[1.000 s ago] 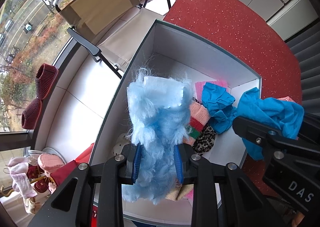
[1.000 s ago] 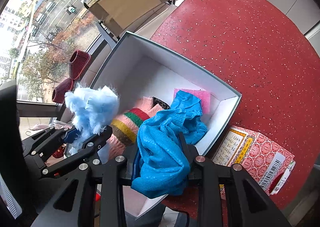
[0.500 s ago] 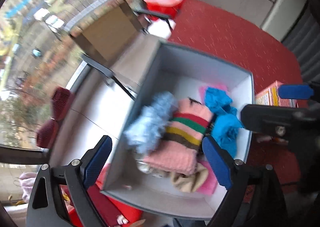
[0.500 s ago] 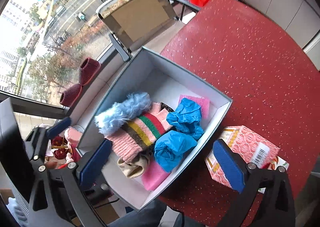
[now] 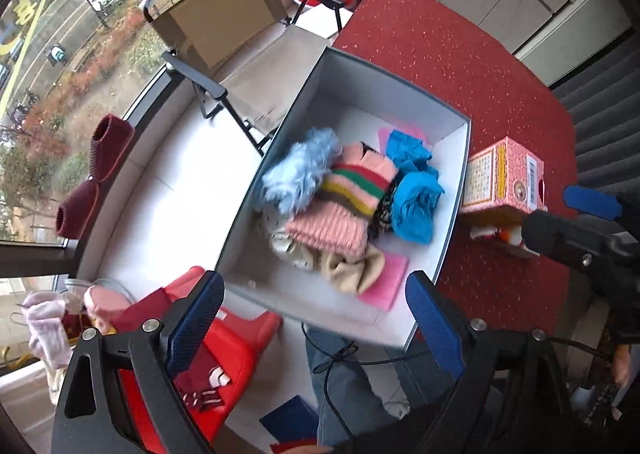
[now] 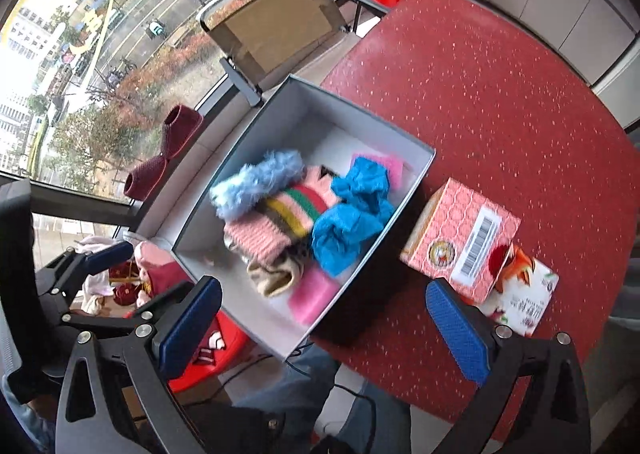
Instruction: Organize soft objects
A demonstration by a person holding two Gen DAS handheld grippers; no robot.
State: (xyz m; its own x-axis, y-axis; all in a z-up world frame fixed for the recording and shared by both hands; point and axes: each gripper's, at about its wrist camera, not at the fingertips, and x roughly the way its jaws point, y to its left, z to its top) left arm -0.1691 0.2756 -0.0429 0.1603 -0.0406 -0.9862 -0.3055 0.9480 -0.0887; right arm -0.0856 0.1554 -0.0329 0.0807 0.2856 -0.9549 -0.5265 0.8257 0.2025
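I see both grippers, left (image 5: 314, 324) and right (image 6: 324, 328), w/ fingers spread wide, holding nothing. Box (image 6: 362, 254) overhangs the red speckled desk (image 6: 500, 105) edge; its near wall's blurred. Inside: blue fluffy cloth (image 6: 256, 183) at 10 o'clock, striped knit (image 6: 292, 209) mid, blue rags (image 6: 352, 213) at 3; window beyond.

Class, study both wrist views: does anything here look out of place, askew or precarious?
Yes. The white box of soft items overhangs the red table's near edge, its corner unsupported above the person's lap. Inside, the fluffy blue piece and blue cloths lie heaped, not folded.
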